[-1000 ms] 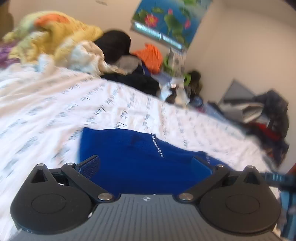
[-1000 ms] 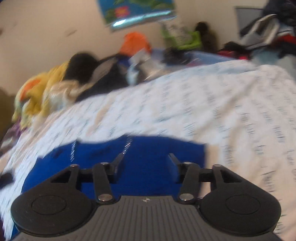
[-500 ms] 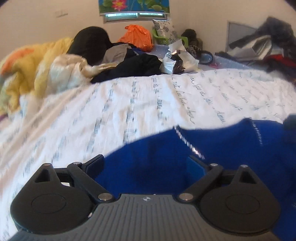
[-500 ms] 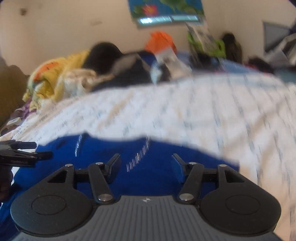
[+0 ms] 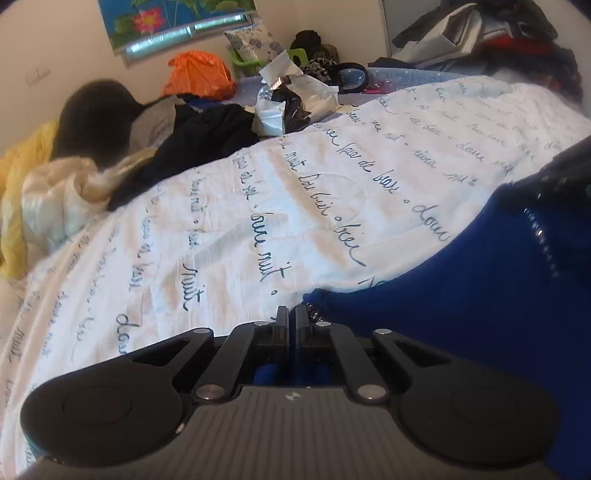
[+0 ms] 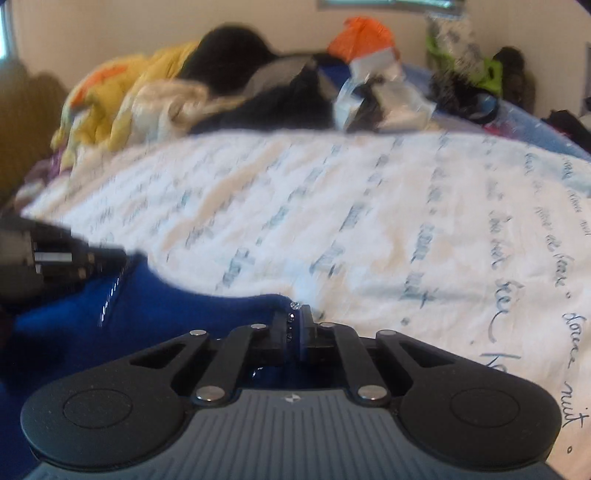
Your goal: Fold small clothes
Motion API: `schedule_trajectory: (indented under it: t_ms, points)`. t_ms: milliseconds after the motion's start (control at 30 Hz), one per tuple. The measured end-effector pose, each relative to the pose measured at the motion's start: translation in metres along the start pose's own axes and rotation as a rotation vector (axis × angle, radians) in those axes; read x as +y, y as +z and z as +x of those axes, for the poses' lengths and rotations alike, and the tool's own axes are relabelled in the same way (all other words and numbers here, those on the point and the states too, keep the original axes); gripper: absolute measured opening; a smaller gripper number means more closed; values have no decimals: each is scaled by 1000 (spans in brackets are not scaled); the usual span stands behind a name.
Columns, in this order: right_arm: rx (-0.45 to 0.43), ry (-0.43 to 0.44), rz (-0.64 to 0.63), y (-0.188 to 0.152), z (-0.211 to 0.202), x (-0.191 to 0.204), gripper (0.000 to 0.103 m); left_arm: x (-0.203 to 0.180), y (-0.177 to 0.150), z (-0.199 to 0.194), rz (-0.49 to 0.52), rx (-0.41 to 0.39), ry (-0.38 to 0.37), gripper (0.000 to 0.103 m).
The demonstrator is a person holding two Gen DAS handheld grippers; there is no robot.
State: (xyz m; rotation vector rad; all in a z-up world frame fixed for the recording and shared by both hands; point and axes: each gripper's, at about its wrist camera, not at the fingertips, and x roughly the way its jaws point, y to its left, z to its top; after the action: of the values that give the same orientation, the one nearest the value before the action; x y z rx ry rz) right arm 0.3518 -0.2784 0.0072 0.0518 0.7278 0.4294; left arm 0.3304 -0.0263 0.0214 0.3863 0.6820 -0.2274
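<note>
While both jaws have just been closing, the left hand-held gripper (image 5: 291, 321) is now pinching the far edge of the blue garment (image 5: 491, 295) near its left corner, and the right hand-held gripper (image 6: 295, 321) is pinching the same edge near the little shiny studs, with cloth squeezed between the jaws of each. The blue garment is lying flat on the bed (image 5: 295, 184), close to the person and spreading between the two tools. To fold it well, I think both hands should be lifting together, keeping the edge tight and level, then carrying it over so the corners are meeting neatly. Pulling one side faster could be making the fold crooked, and the thin pinch might be slipping. The bed is wearing a white cover with dark curly writing on it. Behind it, a yellow blanket (image 5: 22, 177), dark clothes (image 5: 207, 136) and an orange bag (image 5: 199, 75) are piling up by the wall, under a flower picture (image 5: 166, 18).
</note>
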Motion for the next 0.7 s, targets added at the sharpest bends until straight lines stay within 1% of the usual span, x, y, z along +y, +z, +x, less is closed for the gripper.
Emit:
schedule_trajectory:
  t_ms: [33,67,100,133,167,200,233,267,300,333,367,400,433,467,500,533,567,600,633,667,700]
  points:
    - [-8,-4,20,-3,1,-1,5,1,0,3,-15,-6,12,6]
    - [2,-32,19,-10,7,1,6,1,1,4,-31,-7,19,6]
    - [-41,-54,1,-16,8,5,5,-1,2,4,-34,-2,28,6]
    - [-63,-81,-15,-20,6,10,7,-1,3,2,-38,6,37,9]
    - [-58,-103,-22,-20,5,15,12,0,4,-2,-51,11,52,18]
    - [-34,-131,-6,-17,1,18,20,3,3,-12,-74,7,59,21]
    - [-19,-152,29,-16,-8,21,24,5,0,-27,-109,-10,60,30]
    - [-47,-147,76,-17,-25,23,26,7,-5,-45,-163,-42,46,52]
    - [-96,-116,115,-23,-43,27,27,7,-12,-64,-208,-78,-6,66]
    - [-127,-82,139,-31,-58,31,28,4,-21,-81,-237,-103,-63,87]
    - [-132,-49,146,-39,-70,38,35,-3,-32,-95,-257,-113,-112,92]
    - [-110,-44,138,-47,-75,45,43,-12,-41,-102,-258,-93,-148,92]
    - [-74,-59,127,-56,-76,52,45,-21,-51,-103,-244,-55,-176,89]
    - [-36,-80,112,-66,-74,56,45,-28,-60,-99,-229,-17,-179,86]
    - [4,-107,96,-77,-70,57,45,-34,-70,-92,-211,16,-156,89]
    - [-58,-108,42,-90,-74,58,47,-38,-80,-95,-179,-51,-113,101]
    - [-79,-140,-14,-100,-76,57,49,-36,-83,-94,-182,-37,-83,103]
    - [-94,-172,-40,-105,-81,57,59,-29,-81,-96,-227,-6,-74,101]
    - [-78,-214,-13,-105,-88,57,61,-24,-80,-102,-271,27,-75,95]
    - [-50,-263,53,-104,-99,58,61,-20,-82,-112,-309,34,-90,96]
    - [-46,-261,108,-106,-111,61,63,-17,-86,-125,-338,18,-124,98]
